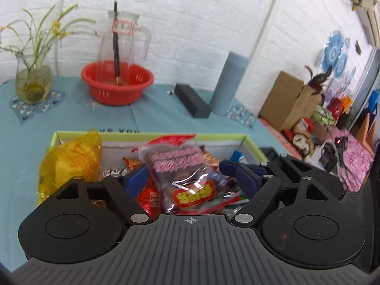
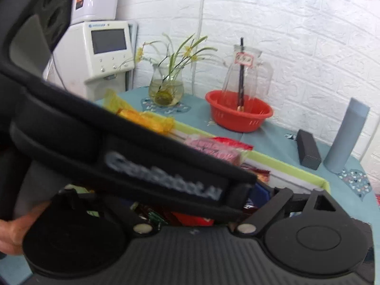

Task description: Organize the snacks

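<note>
A green-rimmed white box (image 1: 223, 138) on the blue tablecloth holds several snack packs. In the left wrist view my left gripper (image 1: 182, 178) is open over the box, its blue fingertips (image 1: 136, 179) on either side of a clear pack of dark snacks with a pink and red label (image 1: 187, 175). A yellow bag (image 1: 71, 163) stands at the box's left end. In the right wrist view the left gripper's black body (image 2: 133, 156) crosses in front and hides my right gripper's fingers. The box rim (image 2: 296, 169) and the yellow bag (image 2: 144, 118) show behind it.
A red basin (image 1: 117, 84) with a glass jug (image 1: 123, 40) stands at the back. A plant vase (image 1: 33, 80) is at back left. A black box (image 1: 192, 101) and a grey-blue cylinder (image 1: 228, 83) are at back right. A white machine (image 2: 106, 49) stands beyond the table.
</note>
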